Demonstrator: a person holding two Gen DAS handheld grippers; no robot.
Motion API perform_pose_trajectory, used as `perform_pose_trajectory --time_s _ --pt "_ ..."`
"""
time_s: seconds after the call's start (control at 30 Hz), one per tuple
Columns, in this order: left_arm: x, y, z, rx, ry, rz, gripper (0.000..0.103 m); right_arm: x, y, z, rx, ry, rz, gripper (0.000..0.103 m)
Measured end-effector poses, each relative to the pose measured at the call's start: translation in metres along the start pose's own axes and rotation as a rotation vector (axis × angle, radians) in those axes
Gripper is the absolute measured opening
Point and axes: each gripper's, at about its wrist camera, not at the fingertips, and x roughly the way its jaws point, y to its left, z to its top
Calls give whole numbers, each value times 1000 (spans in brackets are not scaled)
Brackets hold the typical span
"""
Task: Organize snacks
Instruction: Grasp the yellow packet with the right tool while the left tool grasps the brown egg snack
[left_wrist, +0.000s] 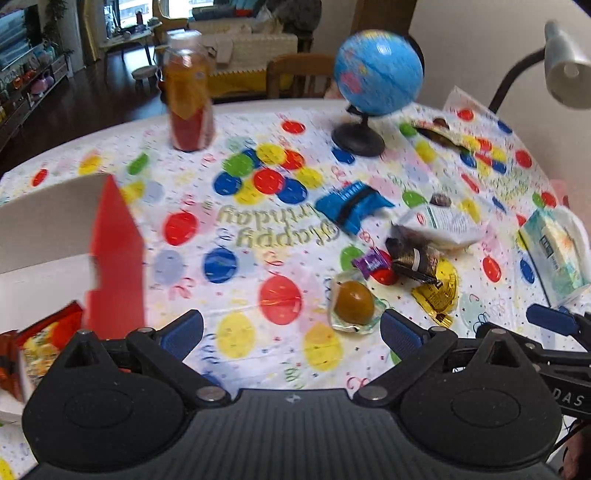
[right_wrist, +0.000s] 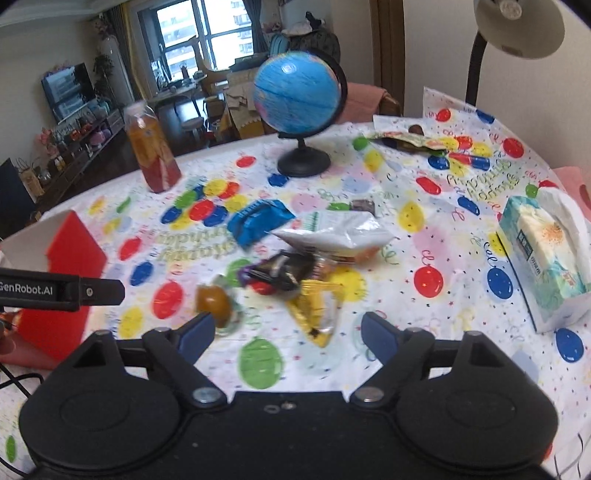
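A heap of snacks lies on the balloon-print tablecloth (left_wrist: 240, 280): a blue packet (left_wrist: 351, 206) (right_wrist: 258, 218), a white bag (left_wrist: 443, 221) (right_wrist: 332, 232), a dark wrapper (left_wrist: 413, 258) (right_wrist: 280, 273), a purple candy (left_wrist: 371, 261), a gold wrapper (left_wrist: 437, 291) (right_wrist: 314, 306) and a brown jelly cup (left_wrist: 352, 301) (right_wrist: 214, 304). My left gripper (left_wrist: 291, 325) hovers open near the jelly cup, holding nothing. My right gripper (right_wrist: 288, 328) hangs open over the gold wrapper, apart from it. A red-and-white box (left_wrist: 114, 258) (right_wrist: 70, 266) at the left holds a snack pack (left_wrist: 40, 343).
A drink bottle (left_wrist: 188, 92) (right_wrist: 151, 147) and a globe (left_wrist: 376, 74) (right_wrist: 297, 96) stand at the back. A tissue box (left_wrist: 554, 251) (right_wrist: 543, 254) lies at the right under a desk lamp (left_wrist: 565, 70) (right_wrist: 517, 26). More wrappers (right_wrist: 406, 140) lie far right.
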Motion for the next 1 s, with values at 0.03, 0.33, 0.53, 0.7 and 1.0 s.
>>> perform_pose_trajectory --time_s 0.03,0.33,0.53,0.7,1.0 --pt "8 -5 1 5 11 5 102 6 -5 1 0 9 -5 82" --pt "64 -31 9 23 83 37 102 53 -25 2 -38 74 14 74" --pt "89 -39 13 31 117 34 95 77 -26 4 -60 98 42 57" --pt "105 -38 15 3 156 -4 82 87 -25 6 -72 95 56 48" --pt "109 -45 14 14 166 -84 43 92 -21 8 -74 79 64 28"
